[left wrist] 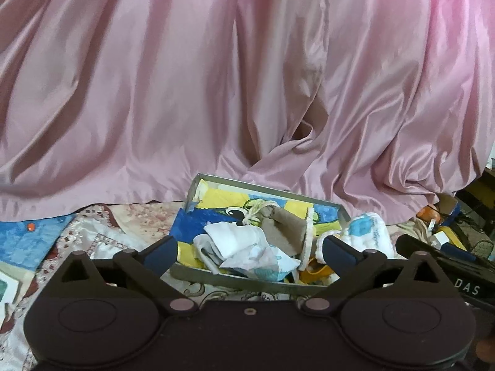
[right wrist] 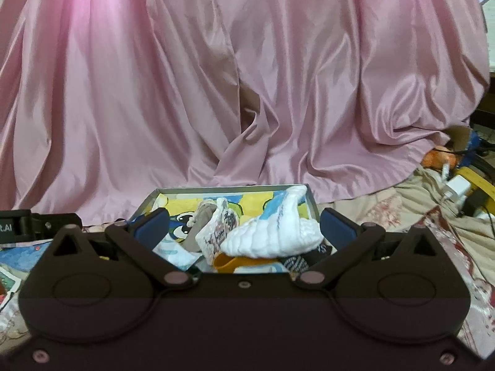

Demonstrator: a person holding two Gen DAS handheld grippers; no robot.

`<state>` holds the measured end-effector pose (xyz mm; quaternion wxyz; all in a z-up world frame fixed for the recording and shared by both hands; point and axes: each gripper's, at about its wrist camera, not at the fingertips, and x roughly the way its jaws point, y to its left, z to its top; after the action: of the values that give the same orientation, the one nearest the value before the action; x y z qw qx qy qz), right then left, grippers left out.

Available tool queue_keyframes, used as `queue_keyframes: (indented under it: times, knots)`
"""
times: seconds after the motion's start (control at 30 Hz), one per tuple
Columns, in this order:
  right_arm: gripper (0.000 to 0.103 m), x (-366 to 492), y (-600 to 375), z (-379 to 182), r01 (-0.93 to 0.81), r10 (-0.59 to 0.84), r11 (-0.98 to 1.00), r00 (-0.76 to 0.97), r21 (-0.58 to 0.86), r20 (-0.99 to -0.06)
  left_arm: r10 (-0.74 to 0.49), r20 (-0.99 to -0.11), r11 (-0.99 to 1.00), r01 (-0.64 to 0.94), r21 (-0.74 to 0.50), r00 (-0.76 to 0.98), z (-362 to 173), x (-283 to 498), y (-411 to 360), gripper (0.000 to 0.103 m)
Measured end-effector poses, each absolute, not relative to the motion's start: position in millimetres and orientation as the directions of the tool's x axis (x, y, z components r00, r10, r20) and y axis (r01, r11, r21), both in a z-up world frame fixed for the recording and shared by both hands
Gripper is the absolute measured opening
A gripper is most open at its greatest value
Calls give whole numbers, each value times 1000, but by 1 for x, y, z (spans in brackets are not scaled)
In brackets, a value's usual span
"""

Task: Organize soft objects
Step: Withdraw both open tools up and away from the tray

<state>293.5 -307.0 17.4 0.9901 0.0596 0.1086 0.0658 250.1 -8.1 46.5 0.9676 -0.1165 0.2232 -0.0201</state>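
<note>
Soft cloths (left wrist: 247, 247) lie heaped in a shallow grey tray (left wrist: 235, 279) just ahead of both tools. Left gripper (left wrist: 250, 249) has its blue pads spread wide with nothing pinched, the tray's near rim just beyond them. Right gripper (right wrist: 244, 227) is likewise spread and empty, a white ribbed cloth (right wrist: 272, 238) lying past its tips above a yellow piece (right wrist: 225, 261). Beyond the tray's far rim a pink satin curtain (right wrist: 247, 77) closes off the way forward. To either side, patterned bedding (right wrist: 402, 213) leaves open ground, with clutter (right wrist: 458, 185) far to the right.
</note>
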Motion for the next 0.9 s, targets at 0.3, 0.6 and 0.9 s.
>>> queue_keyframes:
  times: [0.3, 0.6, 0.9]
  knots:
    - [103, 215, -310, 15, -88, 116, 983, 978, 162, -172, -74, -427, 982, -10, -191, 901, 46, 197, -2, 102]
    - [103, 142, -298, 3, -69, 88, 989, 985, 131, -147, -97, -405, 984, 27, -176, 909, 41, 148, 5, 102]
    - [103, 85, -291, -4, -15, 28, 989, 996, 150, -82, -102, -356, 979, 30, -202, 929, 33, 107, 15, 102]
